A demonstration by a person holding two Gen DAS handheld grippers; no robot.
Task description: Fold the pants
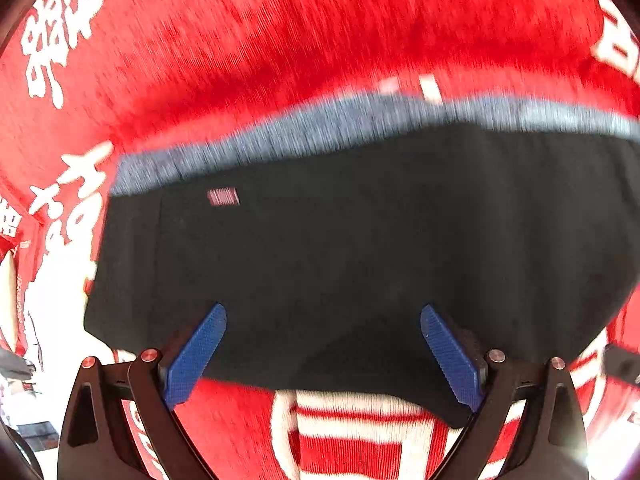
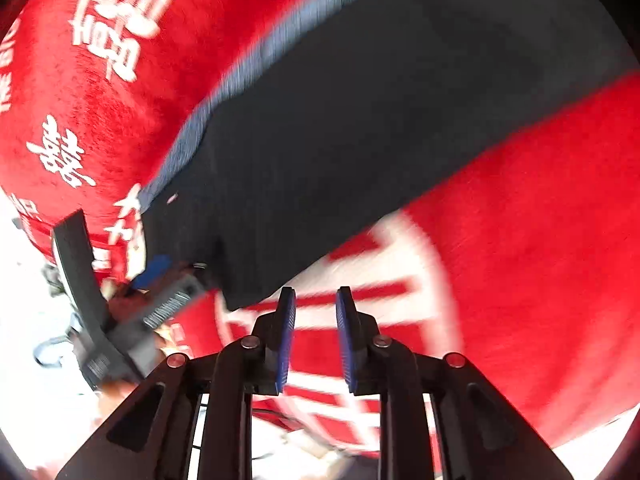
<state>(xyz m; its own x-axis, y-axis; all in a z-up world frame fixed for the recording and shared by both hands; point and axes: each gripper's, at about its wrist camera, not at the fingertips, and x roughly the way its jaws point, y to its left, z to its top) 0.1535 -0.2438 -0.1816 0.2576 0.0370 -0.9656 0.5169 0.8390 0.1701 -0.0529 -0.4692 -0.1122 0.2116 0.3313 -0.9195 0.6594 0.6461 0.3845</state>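
1. The black pants (image 1: 360, 248) are lying folded on the red cloth (image 1: 240, 40) with white characters, which is covering the bench.
2. In the left wrist view their long axis is running from 9 o'clock to 3 o'clock, and a blue-grey band (image 1: 320, 120) is lying along the 12 o'clock edge.
3. The left claw (image 1: 324, 356) is standing wide open over the near edge and is gripping nothing.
4. The right claw (image 2: 316, 340) is standing narrowly open with nothing between its pads; the pants' corner is lying just beyond, at 11 o'clock.

White Chinese characters, among them the double-happiness sign 囍, cover the red cloth (image 1: 240, 40); a small pink label (image 1: 223, 197) on the black pants (image 1: 340, 240) is too blurred to read.
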